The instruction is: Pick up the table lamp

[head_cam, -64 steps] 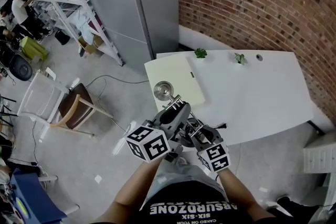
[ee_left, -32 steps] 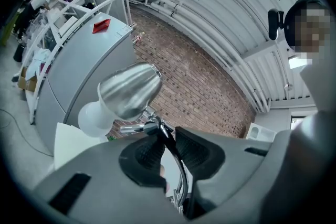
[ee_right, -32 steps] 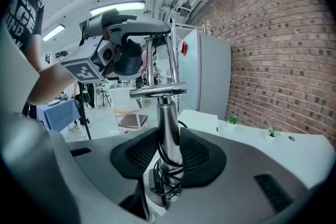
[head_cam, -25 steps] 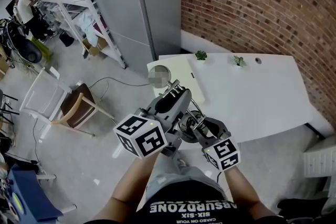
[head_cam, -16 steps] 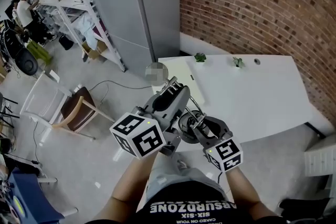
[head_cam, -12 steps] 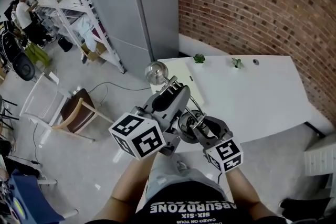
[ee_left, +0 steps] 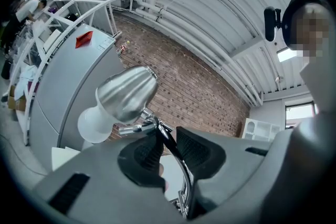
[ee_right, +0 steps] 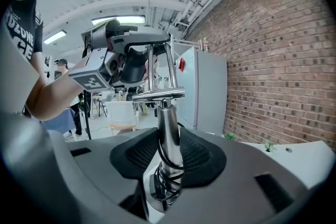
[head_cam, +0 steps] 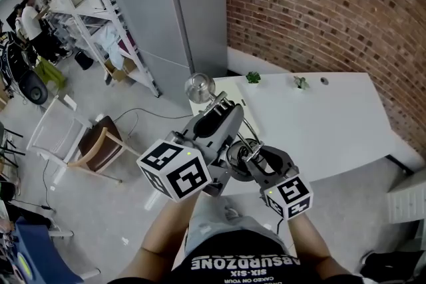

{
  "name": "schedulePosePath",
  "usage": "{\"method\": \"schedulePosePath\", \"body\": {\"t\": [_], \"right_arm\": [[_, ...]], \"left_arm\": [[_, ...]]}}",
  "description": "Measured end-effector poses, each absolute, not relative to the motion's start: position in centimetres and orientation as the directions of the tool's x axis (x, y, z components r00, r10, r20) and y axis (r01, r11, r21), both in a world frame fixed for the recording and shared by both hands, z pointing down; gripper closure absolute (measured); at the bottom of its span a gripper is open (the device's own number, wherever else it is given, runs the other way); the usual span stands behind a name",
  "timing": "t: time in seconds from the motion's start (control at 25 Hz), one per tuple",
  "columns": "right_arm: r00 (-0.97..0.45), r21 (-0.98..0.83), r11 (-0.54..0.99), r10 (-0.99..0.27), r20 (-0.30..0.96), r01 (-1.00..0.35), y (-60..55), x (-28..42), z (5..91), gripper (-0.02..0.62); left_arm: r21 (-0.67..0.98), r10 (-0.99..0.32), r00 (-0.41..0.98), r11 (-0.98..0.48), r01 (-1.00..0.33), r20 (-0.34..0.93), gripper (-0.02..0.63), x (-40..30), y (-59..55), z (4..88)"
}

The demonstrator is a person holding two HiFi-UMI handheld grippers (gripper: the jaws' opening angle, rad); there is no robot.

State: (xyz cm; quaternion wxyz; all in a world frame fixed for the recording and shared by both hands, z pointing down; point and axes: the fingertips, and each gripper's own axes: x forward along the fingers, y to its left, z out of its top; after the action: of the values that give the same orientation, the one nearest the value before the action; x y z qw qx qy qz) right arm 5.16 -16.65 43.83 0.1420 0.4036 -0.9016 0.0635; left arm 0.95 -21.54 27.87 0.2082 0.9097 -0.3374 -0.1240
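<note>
The left tool (ee_left: pixel 167 152) pinched the table lamp (ee_left: pixel 126 93) by its thin curved arm while the right tool (ee_right: pixel 169 150) clamped its chrome post, beside the white counter (head_cam: pixel 319 123).

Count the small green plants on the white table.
2. One plant stands at the far edge of the table, towards the left; the other plant is further right along that edge. Part of the table is covered, so more may be hidden.
</note>
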Motion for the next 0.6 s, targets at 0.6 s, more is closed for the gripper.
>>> {"method": "schedulePosePath", "body": {"t": [0.6], "right_arm": [[-0.637,0.003,0.664,-0.718,0.280,-0.748,-16.1,4.2,42.3,0.472]], "left_arm": [[0.446,-0.644,0.759,-0.710,-0.545,-0.099,0.528,1.2,-20.8,26.3]]}}
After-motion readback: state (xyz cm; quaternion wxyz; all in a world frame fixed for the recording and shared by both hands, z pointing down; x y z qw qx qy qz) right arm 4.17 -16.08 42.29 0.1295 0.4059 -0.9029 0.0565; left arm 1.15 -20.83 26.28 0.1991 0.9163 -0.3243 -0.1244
